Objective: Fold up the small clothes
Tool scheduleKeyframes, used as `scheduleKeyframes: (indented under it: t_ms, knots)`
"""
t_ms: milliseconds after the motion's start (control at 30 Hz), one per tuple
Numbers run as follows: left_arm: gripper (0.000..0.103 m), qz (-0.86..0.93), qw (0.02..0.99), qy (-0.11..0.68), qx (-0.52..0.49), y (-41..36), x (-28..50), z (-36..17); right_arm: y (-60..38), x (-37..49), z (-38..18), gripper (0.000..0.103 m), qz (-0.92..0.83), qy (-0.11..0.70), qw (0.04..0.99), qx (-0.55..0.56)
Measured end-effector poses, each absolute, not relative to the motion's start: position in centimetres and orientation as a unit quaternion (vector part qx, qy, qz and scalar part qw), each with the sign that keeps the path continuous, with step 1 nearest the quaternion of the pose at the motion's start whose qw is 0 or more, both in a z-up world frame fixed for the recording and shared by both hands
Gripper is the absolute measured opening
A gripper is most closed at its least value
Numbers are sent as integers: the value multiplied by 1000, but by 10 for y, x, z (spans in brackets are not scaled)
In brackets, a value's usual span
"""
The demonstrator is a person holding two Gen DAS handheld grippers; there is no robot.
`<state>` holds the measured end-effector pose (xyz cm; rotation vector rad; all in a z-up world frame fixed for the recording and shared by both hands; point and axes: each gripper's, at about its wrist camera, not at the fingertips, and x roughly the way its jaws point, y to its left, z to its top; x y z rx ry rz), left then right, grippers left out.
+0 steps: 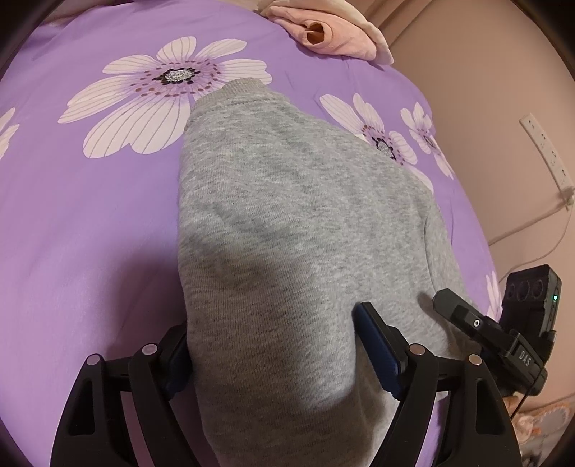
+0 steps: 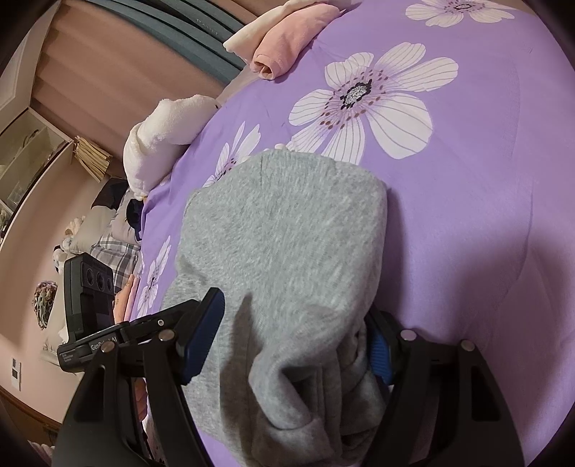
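Observation:
A grey knit sweater [image 1: 287,215] lies folded on the purple flowered bedsheet [image 1: 90,233], its ribbed end pointing away. My left gripper [image 1: 273,323] straddles the near end with its jaws wide. One pad is tucked at the cloth's left edge, and the other rests on top with its blue face showing. In the right wrist view the grey sweater [image 2: 287,233] bunches into thick folds between the spread fingers of my right gripper [image 2: 294,305]. The left pad's face is bare, so neither gripper pinches the cloth. The right gripper's finger [image 1: 463,316] shows beside the sweater.
Folded pink clothes [image 1: 323,32] [image 2: 284,46] sit at the bed's far edge. A white fluffy blanket [image 2: 161,136] hangs over the side. Beyond the bed are a wall with a power strip [image 1: 546,154] and plaid fabric [image 2: 115,251] on the floor.

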<state>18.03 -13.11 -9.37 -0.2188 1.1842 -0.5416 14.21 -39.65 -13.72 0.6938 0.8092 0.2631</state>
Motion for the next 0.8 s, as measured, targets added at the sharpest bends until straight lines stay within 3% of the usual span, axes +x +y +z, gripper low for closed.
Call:
scheduleKeyframes:
  t_ms: [367, 633, 800]
  knots:
    - [80, -250, 793, 547, -95, -133, 180, -95, -399, 139, -139, 64, 120, 386, 855, 325]
    - [80, -246, 796, 545, -93, -134, 178, -94, -401, 138, -141, 50, 109, 389, 856, 323]
    - [80, -246, 796, 545, -92, -134, 178, -94, -401, 137, -141, 50, 105, 386, 858, 321]
